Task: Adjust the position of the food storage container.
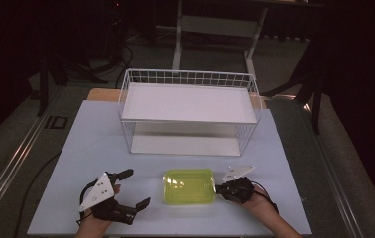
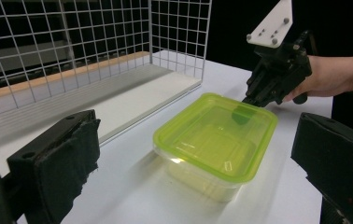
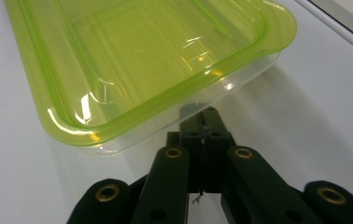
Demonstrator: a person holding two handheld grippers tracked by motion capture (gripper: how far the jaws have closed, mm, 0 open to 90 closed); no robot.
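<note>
The green-lidded box [image 1: 189, 186] sat on the table [image 1: 91, 139] before the wire basket [image 1: 189, 110]. The right gripper [image 1: 221, 187] was pinched on its rim; the left gripper [image 1: 135, 189] gaped, free. Lifting wanted a level, steady grip.

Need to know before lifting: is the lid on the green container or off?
On. The green lid sits flat over the clear container, rim covered on all visible sides.

A dim lab or recording room is showing here: a pale counter [image 1: 76, 148] is standing on grey carpet, cables [image 1: 121, 59] are trailing across the floor, and a height-adjustable desk frame [image 1: 215, 29] is sitting behind.
</note>
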